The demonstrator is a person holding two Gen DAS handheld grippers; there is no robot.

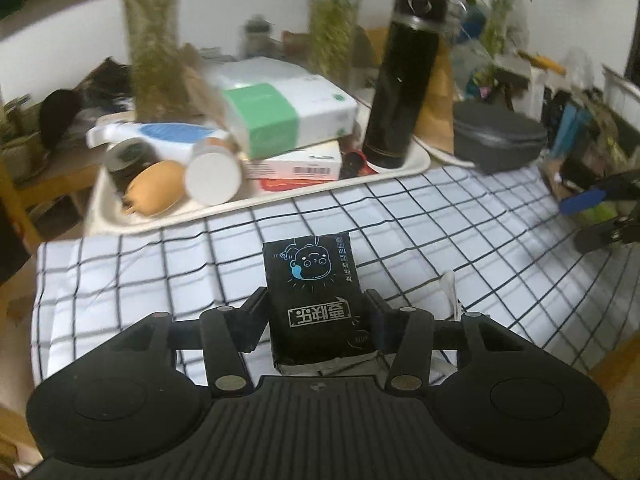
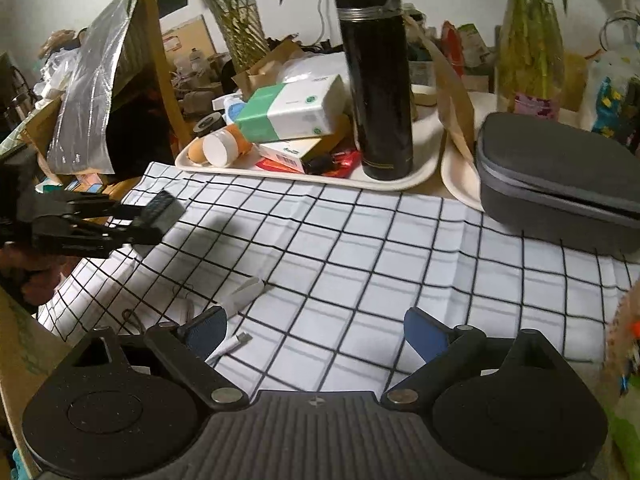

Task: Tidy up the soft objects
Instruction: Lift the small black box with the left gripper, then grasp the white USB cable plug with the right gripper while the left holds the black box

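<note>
Black tissue pack (image 1: pixel 316 304) between hand-held gripper (image 1: pixel 316 320) fingers

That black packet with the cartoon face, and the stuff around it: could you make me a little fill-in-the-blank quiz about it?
1. The left tool is shut on the black packet, while the right tool holds ____.
2. The cloth under both tools is white with a black ____ pattern.
3. The tall black flask stands upright on a cream ____.
4. The white box in that tray has a band coloured ____.

Missing words: nothing; grid; tray; green
</note>
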